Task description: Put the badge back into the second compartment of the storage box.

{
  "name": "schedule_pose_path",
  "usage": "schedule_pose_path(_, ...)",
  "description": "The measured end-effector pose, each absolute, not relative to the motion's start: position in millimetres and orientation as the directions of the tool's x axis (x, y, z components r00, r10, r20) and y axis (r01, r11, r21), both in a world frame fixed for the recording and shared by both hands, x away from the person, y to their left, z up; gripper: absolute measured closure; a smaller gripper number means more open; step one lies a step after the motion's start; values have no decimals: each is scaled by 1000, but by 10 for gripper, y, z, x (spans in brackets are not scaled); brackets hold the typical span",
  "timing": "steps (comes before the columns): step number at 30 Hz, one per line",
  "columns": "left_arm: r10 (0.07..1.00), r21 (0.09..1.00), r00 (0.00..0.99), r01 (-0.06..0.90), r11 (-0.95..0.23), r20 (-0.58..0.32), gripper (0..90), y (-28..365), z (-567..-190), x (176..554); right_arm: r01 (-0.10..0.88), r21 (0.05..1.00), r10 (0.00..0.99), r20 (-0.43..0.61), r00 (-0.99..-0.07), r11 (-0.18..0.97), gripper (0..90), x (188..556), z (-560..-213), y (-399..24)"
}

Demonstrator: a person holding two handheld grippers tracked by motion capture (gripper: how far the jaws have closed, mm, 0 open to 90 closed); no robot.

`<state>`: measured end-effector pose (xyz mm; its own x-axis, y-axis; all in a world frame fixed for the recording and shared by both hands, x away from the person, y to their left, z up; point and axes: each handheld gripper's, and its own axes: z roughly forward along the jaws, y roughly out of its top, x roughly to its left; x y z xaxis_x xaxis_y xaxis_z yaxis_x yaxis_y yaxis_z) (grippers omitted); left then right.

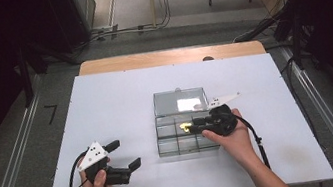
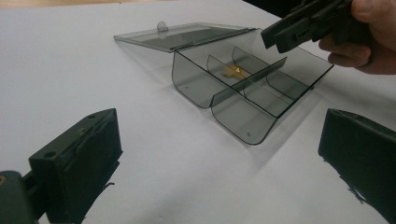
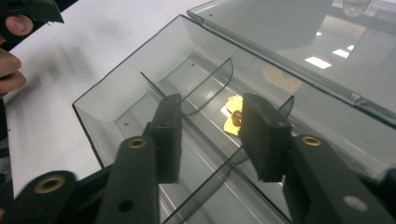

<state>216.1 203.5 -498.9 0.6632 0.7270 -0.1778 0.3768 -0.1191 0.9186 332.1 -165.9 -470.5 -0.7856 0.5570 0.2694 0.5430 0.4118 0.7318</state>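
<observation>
Two grippers and one box with its single piece, listed left to right. Left gripper (image 1: pixel 124 154): black, blocky jaws standing wide apart with nothing between them, resting low on the white table (image 1: pixel 104 98) well clear of the box. Compartment box (image 1: pixel 168 141): smoky translucent plastic, thin stiff walls with rounded dividers, hinged lid (image 1: pixel 178 101) laid open flat behind it; smooth and glossy, likely light and apt to slide if nudged. Gold piece (image 3: pixel 232 116): small, flat, shiny, probably metal foil or a thin stamping, lying on the floor of a middle compartment in the row beside the lid hinge; judged very light, slick and easily bent, best pinched by its edges from above, with little room beside the dividers. Right gripper (image 1: pixel 193 125): black jaws partly apart, poised over the box just above the gold piece, gripping nothing; its pads do not press on it.
</observation>
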Motion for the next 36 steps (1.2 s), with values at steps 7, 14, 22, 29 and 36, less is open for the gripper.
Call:
schedule_pose_path(7, 728, 918, 664, 376, -126, -172, 0, 2016, -5001, 2150, 545, 753, 561, 287, -777, 370, 305, 3376, -4577, -1732)
schedule_pose_path(14, 733, 918, 661, 374, -135, -161, 0, 2018, -5015, 2125, 546, 768, 523, 330, -786, 336, 184, 3462, -4466, -1801)
schedule_pose_path(22, 738, 918, 655, 375, -130, -163, 0, 1999, -5035, 2134, 554, 774, 518, 353, -779, 307, 77, 3565, -4420, -1846)
schedule_pose_path(29, 722, 917, 674, 370, -147, -156, 0, 1950, -5058, 2160, 559, 773, 543, 344, -766, 300, 0, 3664, -4385, -1883)
schedule_pose_path(36, 723, 918, 671, 372, -136, -165, 0, 1951, -5054, 2200, 593, 756, 590, 353, -726, 278, 0, 3809, -4405, -1938)
